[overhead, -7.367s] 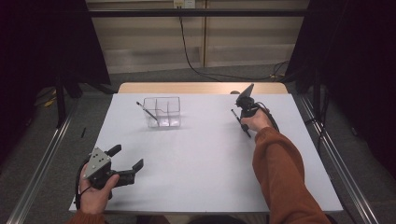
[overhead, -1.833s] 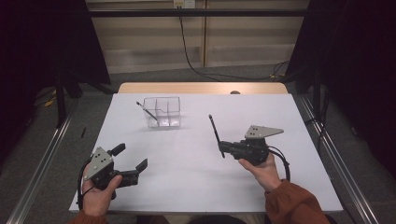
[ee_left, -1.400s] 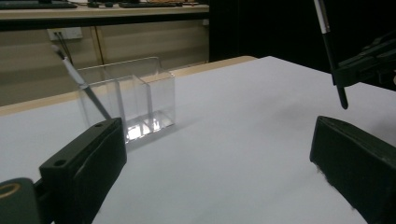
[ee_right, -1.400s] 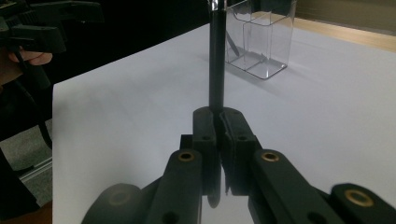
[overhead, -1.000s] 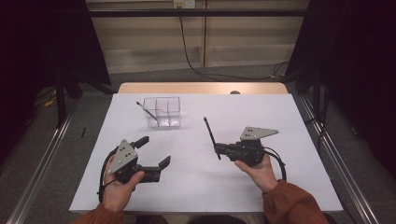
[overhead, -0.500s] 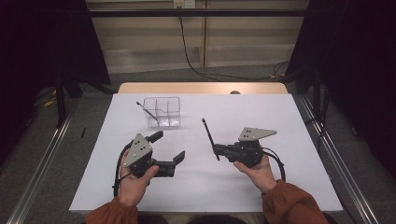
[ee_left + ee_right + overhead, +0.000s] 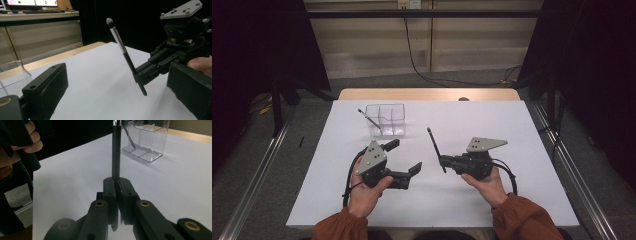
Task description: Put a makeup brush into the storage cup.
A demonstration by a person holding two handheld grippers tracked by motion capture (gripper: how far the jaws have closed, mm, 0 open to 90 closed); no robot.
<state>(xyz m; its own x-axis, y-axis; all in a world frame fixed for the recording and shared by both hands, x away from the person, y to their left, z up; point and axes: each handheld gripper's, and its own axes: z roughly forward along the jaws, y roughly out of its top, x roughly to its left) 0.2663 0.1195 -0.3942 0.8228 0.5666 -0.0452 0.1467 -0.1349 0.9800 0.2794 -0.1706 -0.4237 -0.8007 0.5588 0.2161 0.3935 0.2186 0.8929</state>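
Both forearms wear rust-orange sleeves (image 7: 524, 217) gathered at the cuffs. The left gripper (image 7: 404, 158) and the right gripper (image 7: 443, 161) are matte black, built of flat linked bars joined by brass-coloured pins. Each carries a grey three-cornered plate (image 7: 485, 144) on top, studded with small pale knobs at its corners. The jaws are blocky black pads with small round screw holes. A black cable (image 7: 511, 176) loops from the back of each gripper

Black curtains (image 7: 257, 45), beige wall (image 7: 472, 35), grey floor (image 7: 257, 165)
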